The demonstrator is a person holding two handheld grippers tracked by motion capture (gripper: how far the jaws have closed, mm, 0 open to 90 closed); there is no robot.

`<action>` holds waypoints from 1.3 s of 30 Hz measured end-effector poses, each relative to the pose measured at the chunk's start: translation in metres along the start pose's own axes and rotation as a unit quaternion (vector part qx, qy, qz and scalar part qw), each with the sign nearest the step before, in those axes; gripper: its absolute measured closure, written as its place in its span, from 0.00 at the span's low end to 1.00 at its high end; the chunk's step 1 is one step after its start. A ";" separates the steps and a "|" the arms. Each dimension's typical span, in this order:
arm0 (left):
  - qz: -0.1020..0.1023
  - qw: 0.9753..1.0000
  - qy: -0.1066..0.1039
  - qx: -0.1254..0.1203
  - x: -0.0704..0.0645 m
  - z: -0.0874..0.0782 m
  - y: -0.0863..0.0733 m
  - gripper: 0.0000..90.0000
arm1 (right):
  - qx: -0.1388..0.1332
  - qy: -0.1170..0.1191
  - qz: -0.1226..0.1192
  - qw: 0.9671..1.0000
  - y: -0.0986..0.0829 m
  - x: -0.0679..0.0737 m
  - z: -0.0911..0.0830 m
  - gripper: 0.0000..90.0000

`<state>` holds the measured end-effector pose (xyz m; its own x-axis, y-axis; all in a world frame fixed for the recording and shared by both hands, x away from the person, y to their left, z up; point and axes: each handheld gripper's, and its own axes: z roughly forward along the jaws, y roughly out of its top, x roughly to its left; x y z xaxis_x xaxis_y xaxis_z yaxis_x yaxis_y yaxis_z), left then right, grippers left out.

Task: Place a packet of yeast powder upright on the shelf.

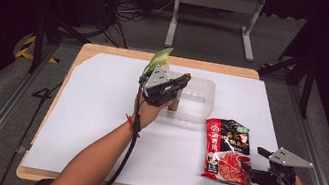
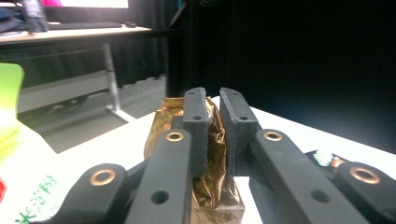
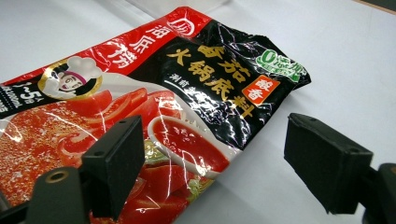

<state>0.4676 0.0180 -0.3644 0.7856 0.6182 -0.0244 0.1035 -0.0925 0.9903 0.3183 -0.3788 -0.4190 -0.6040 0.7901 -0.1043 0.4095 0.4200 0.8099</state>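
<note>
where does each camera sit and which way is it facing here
High view: above the person's side, looking forward and down on the table; both forearms, left gripper, right gripper.
Left gripper view: rides the left gripper, looking along jaws shut on a gold packet.
Right gripper view: rides the right gripper, open jaws over the red sauce bag.
Shared: high and right views both show the bag.

White-topped wooden table with clear plastic container, red-and-black sauce packet and green-white packet.
</note>
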 end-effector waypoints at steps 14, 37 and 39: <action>0.056 0.998 -0.007 0.036 0.001 -0.027 0.013 0.54 | -0.002 0.007 0.002 1.000 0.001 -0.002 0.000 0.26; 0.106 0.986 -0.043 0.123 -0.007 -0.105 -0.018 0.33 | 0.012 0.014 0.029 0.999 -0.002 -0.012 -0.002 0.60; 0.106 0.984 -0.035 0.137 -0.004 -0.114 -0.030 0.33 | 0.018 0.012 0.037 0.999 -0.003 -0.013 -0.002 0.62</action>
<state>0.3921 0.1071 -0.3784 0.8461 0.5082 0.1606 0.0858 -0.4273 0.9000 0.3239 -0.3913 -0.4191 -0.5871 0.8089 -0.0315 0.4777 0.3776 0.7933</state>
